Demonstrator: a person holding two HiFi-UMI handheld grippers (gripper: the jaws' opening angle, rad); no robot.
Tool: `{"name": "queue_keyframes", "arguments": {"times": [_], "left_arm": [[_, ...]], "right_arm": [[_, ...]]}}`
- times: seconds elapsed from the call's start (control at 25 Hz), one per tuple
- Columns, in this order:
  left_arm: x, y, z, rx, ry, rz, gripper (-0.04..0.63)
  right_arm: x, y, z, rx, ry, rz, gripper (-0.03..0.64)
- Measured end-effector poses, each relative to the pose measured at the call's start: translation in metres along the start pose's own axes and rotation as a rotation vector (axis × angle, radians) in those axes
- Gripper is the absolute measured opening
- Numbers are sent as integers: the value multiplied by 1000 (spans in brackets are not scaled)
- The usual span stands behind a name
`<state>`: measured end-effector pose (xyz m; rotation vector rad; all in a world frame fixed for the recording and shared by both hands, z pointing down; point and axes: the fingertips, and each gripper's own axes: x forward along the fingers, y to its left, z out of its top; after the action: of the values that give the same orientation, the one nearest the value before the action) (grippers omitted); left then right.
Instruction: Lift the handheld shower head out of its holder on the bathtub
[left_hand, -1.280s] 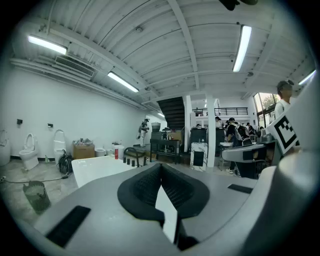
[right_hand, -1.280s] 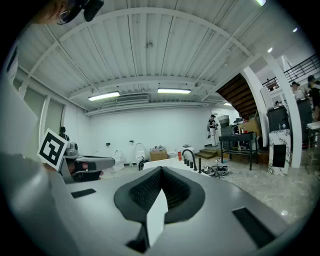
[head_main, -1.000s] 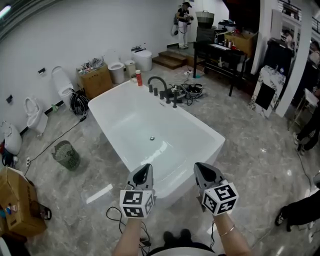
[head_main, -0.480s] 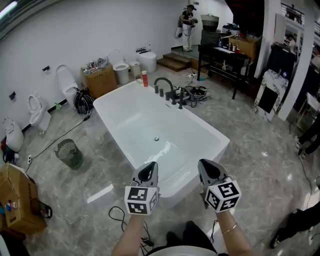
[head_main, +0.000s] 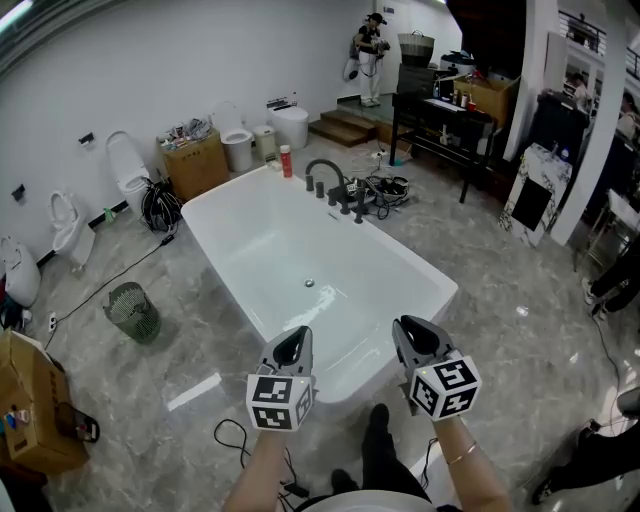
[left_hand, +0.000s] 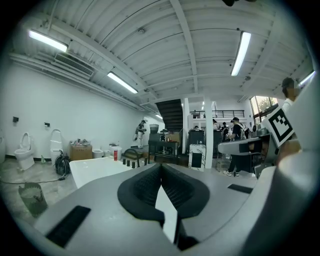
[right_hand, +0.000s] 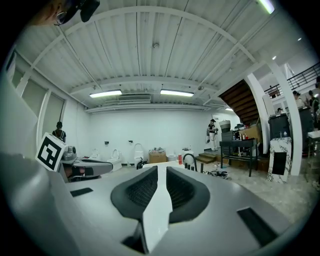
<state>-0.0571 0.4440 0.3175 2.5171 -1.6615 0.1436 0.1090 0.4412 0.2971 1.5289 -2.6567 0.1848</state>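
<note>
Right gripper (head_main: 412, 332) is opening, empty, readying a grasp; left gripper (head_main: 294, 338) sits closed, empty. Shower head (head_main: 357, 205) waits at bathtub's (head_main: 420, 259) far edge.

- The bathtub (head_main: 262, 248) is white and rectangular. It lies mid-frame in the head view, on a diagonal from upper left to lower right.
- The handheld shower head (head_main: 358, 207) is a slim dark upright piece. It ends a row of dark fittings on the tub's upper-right rim.
- Its holder sits at its foot on the rim, too small to make out.
</note>
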Motion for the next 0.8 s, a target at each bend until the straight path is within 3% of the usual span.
{"name": "queue_keyframes", "arguments": {"times": [0.4,0.8], "left_arm": [[56,25,2,6,13,8,20],[190,58,2,-9,50,28,20]], "right_arm": [[57,-29,-7,21,14,16,64],[173,-133,-10,40,12,15,82]]}}
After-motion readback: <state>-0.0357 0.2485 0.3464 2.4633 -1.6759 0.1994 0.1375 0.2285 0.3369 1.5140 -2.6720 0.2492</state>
